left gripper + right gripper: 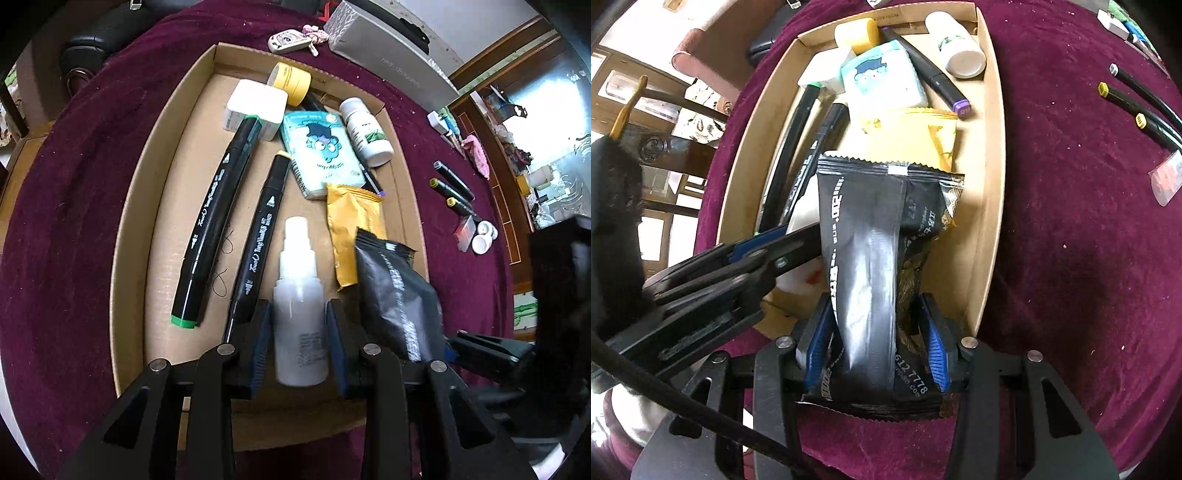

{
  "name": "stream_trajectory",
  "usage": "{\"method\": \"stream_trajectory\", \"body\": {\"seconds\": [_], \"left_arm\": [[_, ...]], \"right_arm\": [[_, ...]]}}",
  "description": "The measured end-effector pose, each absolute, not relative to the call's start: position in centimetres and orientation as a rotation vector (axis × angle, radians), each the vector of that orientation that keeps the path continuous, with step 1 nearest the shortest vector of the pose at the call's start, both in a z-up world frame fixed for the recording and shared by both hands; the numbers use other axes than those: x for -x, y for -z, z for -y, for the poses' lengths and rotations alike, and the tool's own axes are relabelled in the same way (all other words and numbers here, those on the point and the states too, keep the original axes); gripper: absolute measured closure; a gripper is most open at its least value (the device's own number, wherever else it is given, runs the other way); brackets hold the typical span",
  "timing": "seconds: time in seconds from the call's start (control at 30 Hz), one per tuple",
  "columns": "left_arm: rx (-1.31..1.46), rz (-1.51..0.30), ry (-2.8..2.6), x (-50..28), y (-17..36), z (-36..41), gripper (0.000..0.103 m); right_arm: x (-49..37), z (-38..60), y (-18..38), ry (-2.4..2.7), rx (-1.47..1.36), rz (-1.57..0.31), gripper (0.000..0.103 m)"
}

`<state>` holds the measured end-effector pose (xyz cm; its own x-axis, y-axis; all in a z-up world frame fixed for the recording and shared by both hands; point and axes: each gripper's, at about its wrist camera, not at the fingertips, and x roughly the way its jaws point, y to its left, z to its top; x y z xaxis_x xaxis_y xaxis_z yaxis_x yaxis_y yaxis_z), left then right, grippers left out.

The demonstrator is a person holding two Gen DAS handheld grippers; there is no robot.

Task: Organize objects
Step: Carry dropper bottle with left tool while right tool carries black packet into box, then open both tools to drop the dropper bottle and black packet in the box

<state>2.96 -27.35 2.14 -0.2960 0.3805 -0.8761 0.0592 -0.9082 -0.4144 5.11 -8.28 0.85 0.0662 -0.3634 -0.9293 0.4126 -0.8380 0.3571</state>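
A shallow cardboard box [140,206] lies on a maroon cloth. My left gripper [300,332] is shut on a frosted white spray bottle [300,302] at the box's near end. My right gripper [877,332] is shut on a black foil packet [871,258] and holds it over the box's near right part; the packet also shows in the left wrist view [399,295]. In the box lie two black markers [218,221], a yellow packet [354,229], a tissue pack [321,155], a white pill bottle [365,129], a white block [255,107] and a yellow tape roll [291,79].
On the cloth right of the box lie several black markers [452,184], small white round cases [484,236] and a clear packet [1167,177]. A grey carton [391,51] and a white key fob [288,40] lie beyond the box. The left gripper [768,243] crosses the right wrist view.
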Motion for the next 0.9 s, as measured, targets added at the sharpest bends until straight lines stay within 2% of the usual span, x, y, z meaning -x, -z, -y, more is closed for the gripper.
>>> {"method": "stream_trajectory", "body": {"seconds": [0.23, 0.8, 0.9], "left_arm": [[1.668, 0.616, -2.317, -3.7, -4.2, 28.2, 0.072], [1.659, 0.695, -2.342, -4.5, -5.2, 29.7, 0.071], [1.661, 0.706, -2.348, -4.5, -5.2, 29.8, 0.066]], "right_arm": [[-3.5, 9.1, -0.1, 1.851, -1.801, -0.086, 0.059], [-2.8, 10.9, 0.3, 1.84, -1.802, -0.156, 0.058], [-2.9, 10.9, 0.4, 1.826, -1.822, -0.149, 0.058]]}}
